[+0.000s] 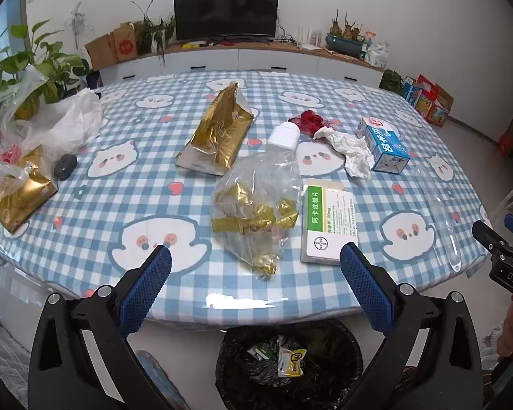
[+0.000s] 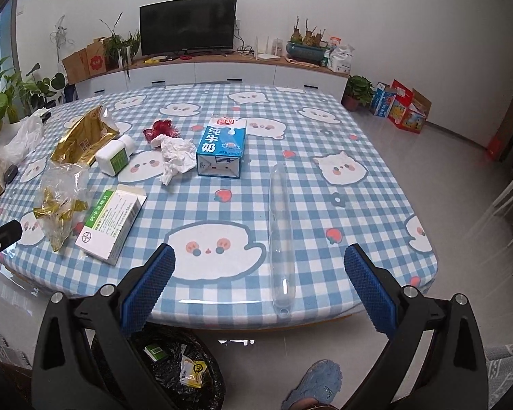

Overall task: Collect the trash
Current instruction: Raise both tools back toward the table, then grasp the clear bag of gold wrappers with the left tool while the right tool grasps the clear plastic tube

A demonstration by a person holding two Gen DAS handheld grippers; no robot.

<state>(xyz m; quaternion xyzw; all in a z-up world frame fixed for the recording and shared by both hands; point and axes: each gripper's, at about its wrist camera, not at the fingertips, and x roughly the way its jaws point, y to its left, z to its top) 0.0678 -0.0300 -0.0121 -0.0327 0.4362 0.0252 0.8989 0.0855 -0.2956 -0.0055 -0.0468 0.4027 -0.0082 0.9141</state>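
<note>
Trash lies scattered on the blue checked tablecloth (image 1: 174, 143). A clear bag with gold wrappers (image 1: 256, 205) lies just ahead of my left gripper (image 1: 254, 256), which is open and empty. Beside the bag lies a green-and-white medicine box (image 1: 328, 222), with a white bottle (image 1: 284, 135), crumpled tissue (image 1: 352, 148) and a blue milk carton (image 1: 384, 147) behind. My right gripper (image 2: 260, 256) is open and empty over the near table edge, with a clear plastic tube (image 2: 279, 232) between its fingers' line of sight. A black-lined bin (image 1: 287, 365) holding a few wrappers stands below the table edge.
A gold foil bag (image 1: 219, 130) stands mid-table and another (image 1: 20, 201) lies at the left by white plastic bags (image 1: 51, 126) and a grey mouse (image 1: 65, 165). A red mesh scrap (image 1: 309, 119) sits behind the tissue. A blue slipper (image 2: 316, 386) shows on the floor.
</note>
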